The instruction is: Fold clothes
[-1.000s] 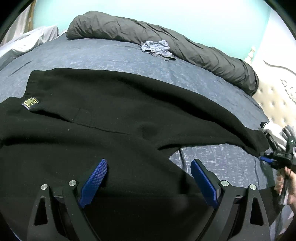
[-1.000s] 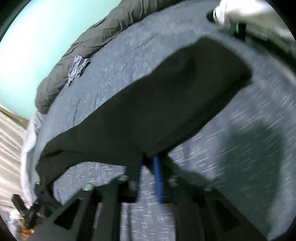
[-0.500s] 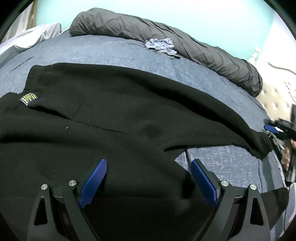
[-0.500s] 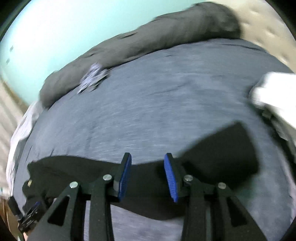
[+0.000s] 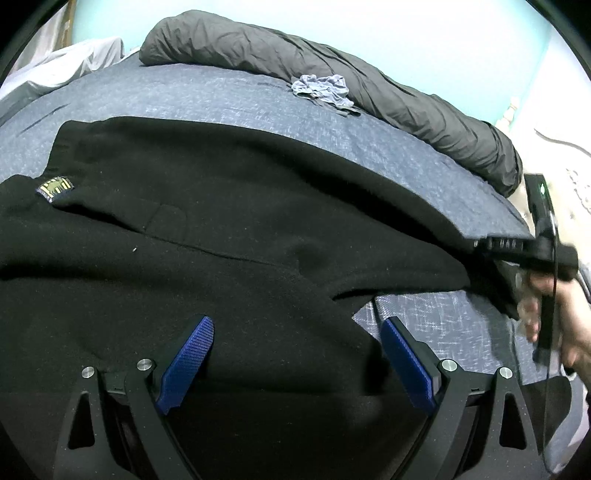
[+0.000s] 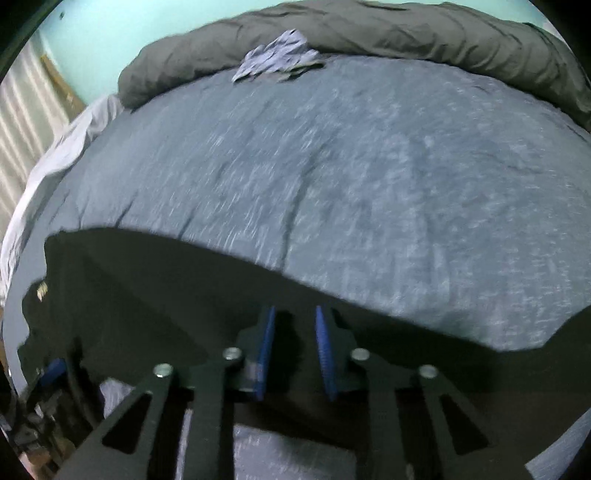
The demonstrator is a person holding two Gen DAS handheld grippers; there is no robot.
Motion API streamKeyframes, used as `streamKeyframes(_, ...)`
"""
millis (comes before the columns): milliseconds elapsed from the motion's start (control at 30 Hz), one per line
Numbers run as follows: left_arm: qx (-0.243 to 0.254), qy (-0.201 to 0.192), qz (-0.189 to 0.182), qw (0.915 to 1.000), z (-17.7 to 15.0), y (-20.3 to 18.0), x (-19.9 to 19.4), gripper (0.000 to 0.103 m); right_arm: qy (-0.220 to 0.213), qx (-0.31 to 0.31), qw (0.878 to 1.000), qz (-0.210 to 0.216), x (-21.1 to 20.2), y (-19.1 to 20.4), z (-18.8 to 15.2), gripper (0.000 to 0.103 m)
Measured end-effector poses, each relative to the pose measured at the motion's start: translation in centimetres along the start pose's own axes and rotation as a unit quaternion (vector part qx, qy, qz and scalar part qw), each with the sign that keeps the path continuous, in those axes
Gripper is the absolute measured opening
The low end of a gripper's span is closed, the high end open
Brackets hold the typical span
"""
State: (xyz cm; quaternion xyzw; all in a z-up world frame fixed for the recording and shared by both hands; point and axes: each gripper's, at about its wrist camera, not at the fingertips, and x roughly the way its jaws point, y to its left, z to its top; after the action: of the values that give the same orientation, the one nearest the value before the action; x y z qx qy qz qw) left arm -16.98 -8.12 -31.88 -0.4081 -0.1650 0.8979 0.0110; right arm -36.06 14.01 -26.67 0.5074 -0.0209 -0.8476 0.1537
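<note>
Black trousers (image 5: 229,229) lie spread across the blue-grey bedspread (image 5: 369,136), covering most of the near half of the bed in the left wrist view. A small yellow-and-navy label (image 5: 55,187) sits on the fabric near the left end of the garment, just below the folded upper edge. The left gripper (image 5: 295,354) hangs just above the near portion of the trousers with its blue pads (image 5: 186,363) spread wide; nothing is held between them, and whether the pads touch the cloth cannot be told. At the right edge of the same view, the right hand (image 5: 557,306) holds the handle of the right gripper (image 6: 294,350), which is positioned at the far right end of the garment, where the black fabric narrows toward the side of the bed. In the right wrist view, motion blur softens the detail. The blue pads (image 6: 266,354) there stand close together with a narrow gap, and dark fabric appears between and around them; whether the cloth is actually pinched cannot be told from this view. The upper edge of the trousers runs as a curved line across that frame, with bare bedspread beyond it. A rolled dark grey duvet (image 5: 332,70) lies along the far edge of the bed, below the pale teal wall (image 5: 406,33). A small crumpled light-blue cloth (image 5: 321,88) rests against the duvet, well apart from the trousers. A white sheet (image 5: 62,70) is bunched at the far left corner.
</note>
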Motion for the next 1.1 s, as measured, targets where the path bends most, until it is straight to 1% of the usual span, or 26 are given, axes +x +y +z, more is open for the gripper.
streamKeyframes(100, 0.000, 0.000, 0.000, 1.0000, 0.0, -0.1, -0.1, 0.095, 0.009, -0.022, 1.000, -0.003, -0.1, 0.7, -1.6, 0.013)
streamKeyframes(267, -0.002, -0.001, -0.001, 1.0000, 0.0, -0.1, -0.1, 0.095, 0.013, -0.036, 0.999, -0.004, -1.0, 1.0, -3.1, 0.012)
streamKeyframes(367, -0.003, -0.001, -0.002, 1.0000, 0.0, -0.1, -0.2, 0.095, 0.011, -0.036, 0.999, 0.010, -1.5, 0.7, -2.5, 0.012)
streamKeyframes(433, -0.003, -0.001, -0.003, 1.0000, 0.0, 0.0, -0.2, 0.095, -0.004, -0.018, 1.000, 0.011, -1.9, 0.1, -1.5, 0.013)
streamKeyframes(467, -0.003, -0.001, -0.003, 1.0000, -0.1, 0.0, -0.2, 0.095, -0.012, -0.009, 1.000, 0.012, -2.1, -0.2, -1.0, 0.016)
streamKeyframes(500, -0.004, -0.001, -0.004, 1.0000, -0.1, 0.1, -0.2, 0.095, -0.015, 0.001, 1.000, 0.009, -2.1, -0.5, -0.4, 0.028)
streamKeyframes(533, -0.005, -0.001, -0.005, 1.0000, -0.1, 0.1, -0.2, 0.095, -0.018, 0.007, 1.000, 0.015, -1.9, -0.6, 0.4, 0.037)
streamKeyframes(567, -0.006, 0.000, -0.004, 1.0000, -0.1, 0.1, -0.1, 0.095, -0.021, 0.013, 0.999, 0.021, -1.8, -0.8, 1.1, 0.038)
streamKeyframes(633, -0.006, 0.001, -0.004, 1.0000, -0.1, 0.1, -0.1, 0.095, -0.013, 0.012, 1.000, 0.015, -0.8, -0.4, 2.4, 0.038)
streamKeyframes(767, -0.005, 0.001, -0.006, 1.0000, -0.1, 0.1, -0.2, 0.095, 0.002, -0.016, 1.000, 0.027, 0.6, 1.4, 2.8, 0.037)
streamKeyframes(800, -0.005, 0.001, -0.006, 1.0000, -0.1, 0.1, -0.2, 0.095, 0.007, -0.026, 0.999, 0.028, 0.9, 2.0, 2.8, 0.030)
streamKeyframes(833, -0.006, 0.001, -0.007, 1.0000, -0.1, 0.1, -0.2, 0.095, 0.012, -0.048, 0.998, 0.028, 1.1, 3.0, 2.4, 0.025)
streamKeyframes(900, -0.008, 0.002, -0.008, 0.9999, -0.1, 0.1, -0.2, 0.095, 0.026, -0.090, 0.995, 0.033, 1.6, 5.0, 1.6, 0.023)
streamKeyframes(1000, -0.009, 0.001, -0.009, 0.9999, -0.1, 0.2, -0.3, 0.095, 0.032, -0.110, 0.993, 0.039, 2.0, 6.0, 0.7, 0.023)
streamKeyframes(1100, -0.010, 0.001, -0.010, 0.9999, -0.2, 0.2, -0.3, 0.095, 0.033, -0.117, 0.992, 0.043, 2.1, 6.3, 0.9, 0.024)
